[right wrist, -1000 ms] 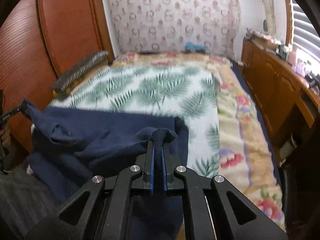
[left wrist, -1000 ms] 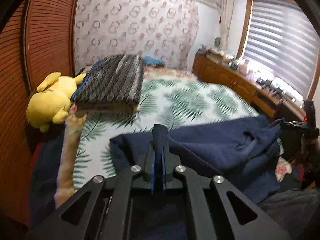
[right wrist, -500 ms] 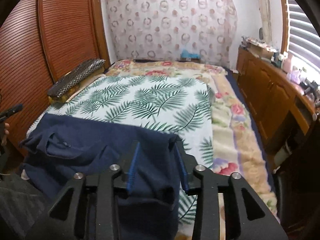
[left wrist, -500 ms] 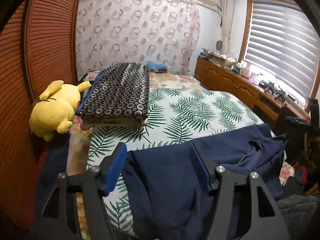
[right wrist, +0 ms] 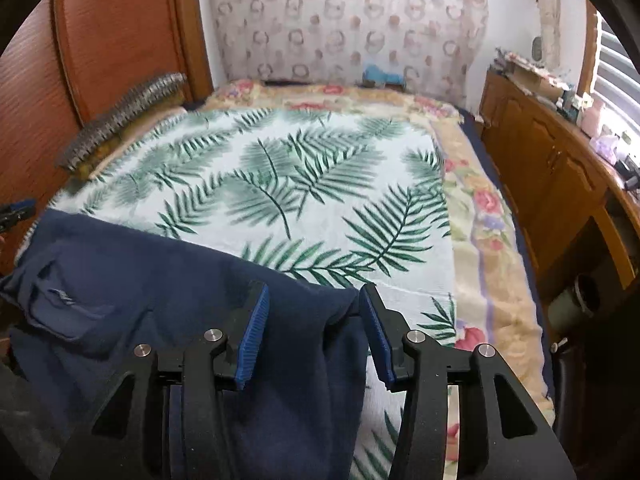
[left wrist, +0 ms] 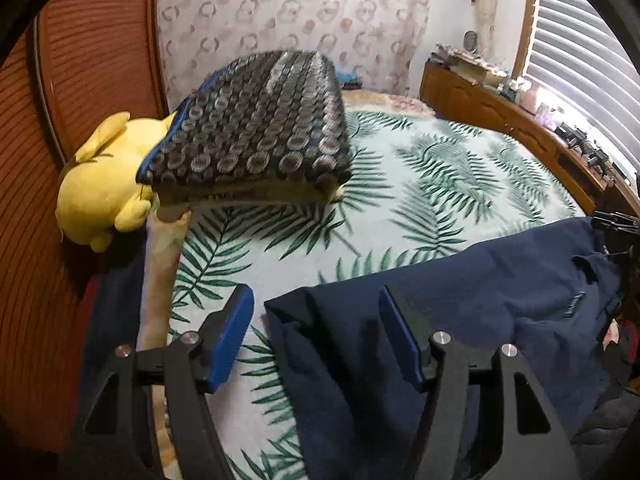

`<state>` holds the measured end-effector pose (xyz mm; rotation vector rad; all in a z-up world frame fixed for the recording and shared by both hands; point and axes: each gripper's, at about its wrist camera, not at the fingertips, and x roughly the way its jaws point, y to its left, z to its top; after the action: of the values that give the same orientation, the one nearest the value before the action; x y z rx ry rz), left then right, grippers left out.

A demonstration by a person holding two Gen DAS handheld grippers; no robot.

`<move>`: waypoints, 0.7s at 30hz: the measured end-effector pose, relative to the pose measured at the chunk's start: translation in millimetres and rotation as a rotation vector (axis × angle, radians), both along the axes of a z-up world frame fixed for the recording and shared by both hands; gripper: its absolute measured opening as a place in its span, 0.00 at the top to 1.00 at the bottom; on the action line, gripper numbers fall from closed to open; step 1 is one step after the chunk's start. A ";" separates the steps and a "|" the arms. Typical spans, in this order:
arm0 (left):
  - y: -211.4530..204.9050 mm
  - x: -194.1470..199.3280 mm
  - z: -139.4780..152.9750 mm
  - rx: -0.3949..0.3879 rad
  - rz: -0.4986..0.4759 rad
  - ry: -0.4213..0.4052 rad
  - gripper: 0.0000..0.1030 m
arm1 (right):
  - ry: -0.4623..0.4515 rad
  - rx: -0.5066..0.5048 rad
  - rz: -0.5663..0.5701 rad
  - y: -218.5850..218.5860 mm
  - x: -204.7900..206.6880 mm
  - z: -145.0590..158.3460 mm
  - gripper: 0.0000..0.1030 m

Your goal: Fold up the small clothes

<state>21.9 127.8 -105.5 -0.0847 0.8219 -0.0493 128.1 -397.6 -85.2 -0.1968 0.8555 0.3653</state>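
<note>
A navy blue garment [left wrist: 460,312] lies spread along the near edge of the bed, its pocket side toward the right in the left wrist view and toward the left [right wrist: 120,280] in the right wrist view. My left gripper [left wrist: 316,304] stands open over the garment's left corner, its blue pads apart and not pressing the cloth. Over the garment's right corner hangs my right gripper [right wrist: 312,304], jaws still opening, with the cloth edge lying loose between the pads and the right pad just at the cloth's corner.
A leaf-print sheet [left wrist: 420,184] covers the bed [right wrist: 480,240]. A dark patterned cushion [left wrist: 256,132] and a yellow plush toy [left wrist: 100,188] sit at the left by the wooden headboard [left wrist: 92,60]. A wooden dresser [right wrist: 560,152] runs along the right.
Both grippers were shut on the garment's corners a second ago; both have let go and stand open. Both hands have sunk and the garment now rests on the bed.
</note>
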 end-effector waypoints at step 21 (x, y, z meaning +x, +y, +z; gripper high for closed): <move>8.7 10.8 -27.7 0.000 0.022 0.079 0.38 | 0.091 -0.011 -0.019 -11.7 17.6 -21.5 0.43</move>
<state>32.7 136.5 -133.2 -0.0962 0.8997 -0.0256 145.7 -409.3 -106.7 -0.1835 0.9483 0.3537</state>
